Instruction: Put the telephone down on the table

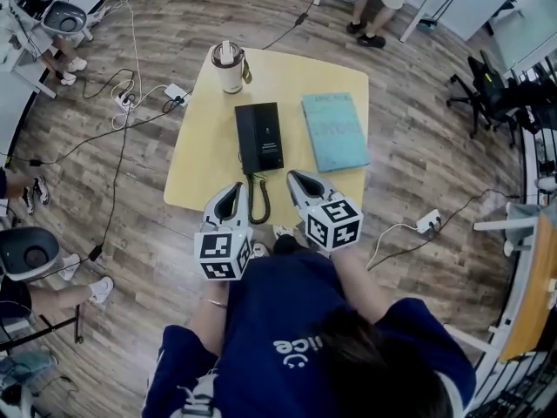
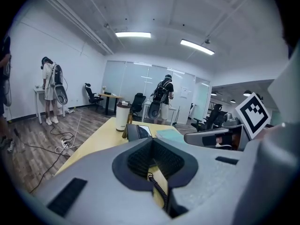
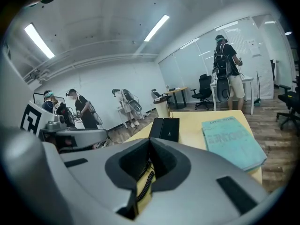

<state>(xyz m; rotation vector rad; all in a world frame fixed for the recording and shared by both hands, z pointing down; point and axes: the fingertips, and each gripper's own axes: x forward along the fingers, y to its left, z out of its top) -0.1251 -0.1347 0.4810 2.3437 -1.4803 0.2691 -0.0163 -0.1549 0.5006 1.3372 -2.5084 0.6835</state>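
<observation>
The yellow table point(image 1: 204, 146) in front of you carries a teal book point(image 1: 334, 131) on your right, the black telephone point(image 1: 259, 136) lying flat at its middle just beside the book without touching it, and a lidded tumbler point(image 1: 228, 66) at the far edge. Your left gripper point(image 1: 233, 190) and right gripper point(image 1: 297, 178) hang side by side at the table's near edge, each with its jaws pressed together on nothing. The telephone's coiled cord point(image 1: 258, 200) trails off that near edge between the two grippers, showing beyond the closed jaws in both gripper views.
</observation>
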